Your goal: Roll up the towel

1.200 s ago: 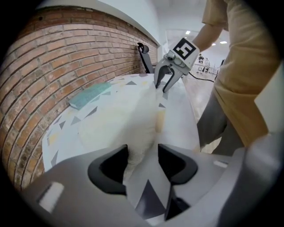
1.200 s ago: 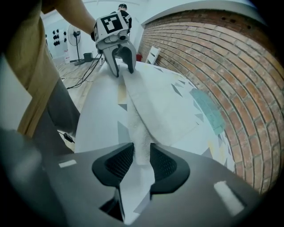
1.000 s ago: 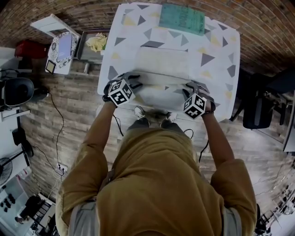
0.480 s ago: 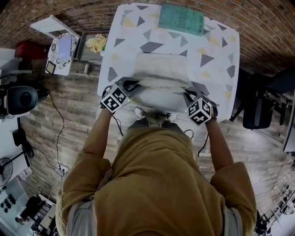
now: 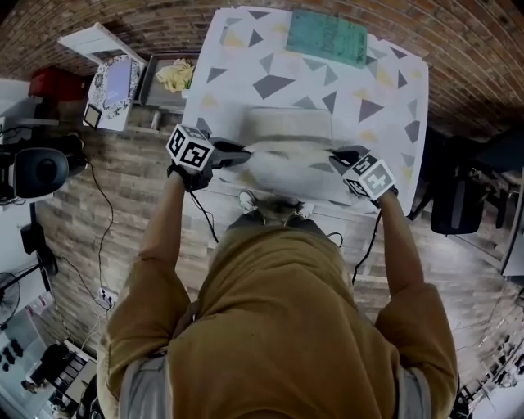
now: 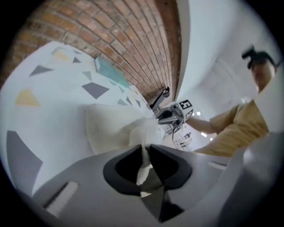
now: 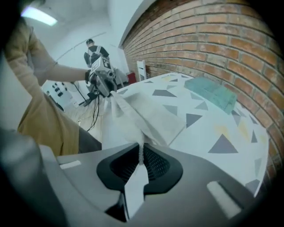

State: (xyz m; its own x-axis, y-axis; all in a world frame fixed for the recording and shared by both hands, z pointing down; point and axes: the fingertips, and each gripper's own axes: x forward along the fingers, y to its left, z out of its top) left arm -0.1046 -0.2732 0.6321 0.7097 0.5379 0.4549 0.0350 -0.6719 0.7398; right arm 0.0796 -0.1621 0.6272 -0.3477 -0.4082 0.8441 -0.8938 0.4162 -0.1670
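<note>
Towel (image 5: 291, 131): pale cream, lying toward the middle of the near edge of the surface (image 5: 385, 90). Far part flat on the surface. Near edge held up off it, pinched at both near corners, cloth bunched and sagging between the two holds.

Left gripper (image 5: 242, 153): at the towel's near-left corner, by the surface's left edge. Its fingers (image 6: 167, 165) have just been closing; the left gripper view shows a fold of towel between them, clamped, with cloth trailing back past the pads.

Right gripper (image 5: 338, 156): at the towel's near-right corner. Fingers (image 7: 155, 164) drawn together on a thin fold of towel, a strip of it hanging back between the pads. Towel runs taut from here toward the other gripper.

Surface: white cover with grey and yellow triangles. A folded teal cloth (image 5: 325, 35) lies flat at the far edge, well apart from the towel.

Beyond the left edge: a tray (image 5: 168, 78) with something yellow in it, on a lower stand. Brick wall (image 5: 98, 12) behind the far edge. Plank floor (image 5: 123, 188) below.

Person stands at the near edge in a mustard top (image 5: 278, 327), one gripper in each hand.
</note>
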